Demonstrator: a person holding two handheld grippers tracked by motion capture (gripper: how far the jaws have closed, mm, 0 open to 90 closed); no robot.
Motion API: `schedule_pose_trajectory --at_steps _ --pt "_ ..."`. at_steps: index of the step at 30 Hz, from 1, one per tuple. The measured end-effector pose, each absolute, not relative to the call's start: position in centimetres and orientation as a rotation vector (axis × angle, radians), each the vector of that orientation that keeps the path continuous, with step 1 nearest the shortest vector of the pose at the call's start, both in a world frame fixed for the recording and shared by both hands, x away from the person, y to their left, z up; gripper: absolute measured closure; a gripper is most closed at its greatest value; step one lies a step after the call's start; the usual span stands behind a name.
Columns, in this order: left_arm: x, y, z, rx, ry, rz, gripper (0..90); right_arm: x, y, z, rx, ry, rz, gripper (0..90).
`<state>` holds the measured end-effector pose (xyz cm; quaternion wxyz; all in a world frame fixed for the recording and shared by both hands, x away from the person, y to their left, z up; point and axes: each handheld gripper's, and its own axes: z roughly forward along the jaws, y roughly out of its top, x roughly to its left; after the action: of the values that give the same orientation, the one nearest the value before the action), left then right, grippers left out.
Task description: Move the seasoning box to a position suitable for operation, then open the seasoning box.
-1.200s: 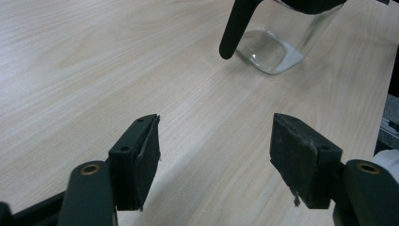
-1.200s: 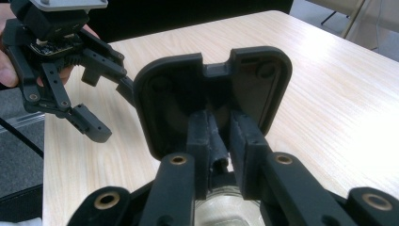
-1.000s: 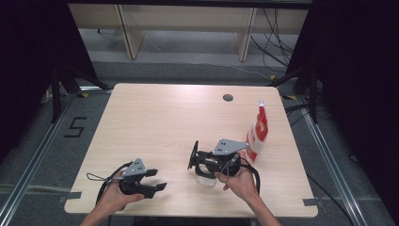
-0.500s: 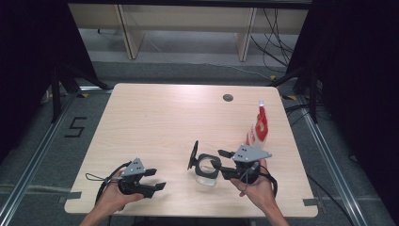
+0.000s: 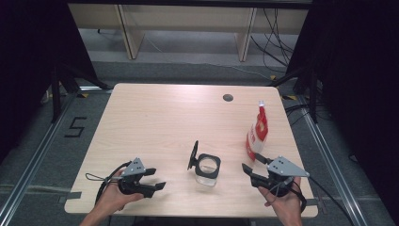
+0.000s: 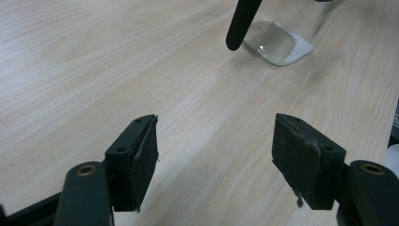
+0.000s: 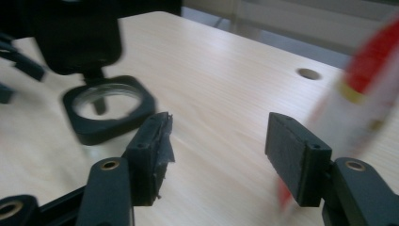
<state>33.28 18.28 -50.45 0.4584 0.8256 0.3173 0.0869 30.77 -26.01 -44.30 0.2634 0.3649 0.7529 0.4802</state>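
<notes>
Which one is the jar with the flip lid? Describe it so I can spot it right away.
On the light wooden table, look near the front edge, between the two hand-held grippers. The jar is clear glass with a black square collar and a black lid flipped up at its left. The red-and-white bottle to its right is taller.

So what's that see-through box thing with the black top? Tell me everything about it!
It's a small clear jar with a square black rim and a round opening. Its black flip lid stands open, hinged at one side. It looks like clear plastic or glass, and empty as far as I can tell. It stands upright on the wooden table, between the two grippers. Nothing else touches it.
</notes>
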Motion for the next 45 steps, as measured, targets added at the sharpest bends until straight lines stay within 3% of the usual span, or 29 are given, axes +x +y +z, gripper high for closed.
schedule_pose_trajectory --at_steps 5,13,45 --pt "33.3 18.2 -50.3 2.024 0.798 0.210 31.3 31.1 -27.9 -45.2 1.065 1.965 1.284 36.6" --pt "33.2 18.1 -49.9 2.000 0.802 0.210 29.7 31.9 -29.3 -46.8 1.161 1.891 1.244 18.9" --pt "32.9 18.3 -50.2 1.996 0.807 0.226 28.6 34.8 -29.0 -47.5 1.146 1.800 1.261 15.8"
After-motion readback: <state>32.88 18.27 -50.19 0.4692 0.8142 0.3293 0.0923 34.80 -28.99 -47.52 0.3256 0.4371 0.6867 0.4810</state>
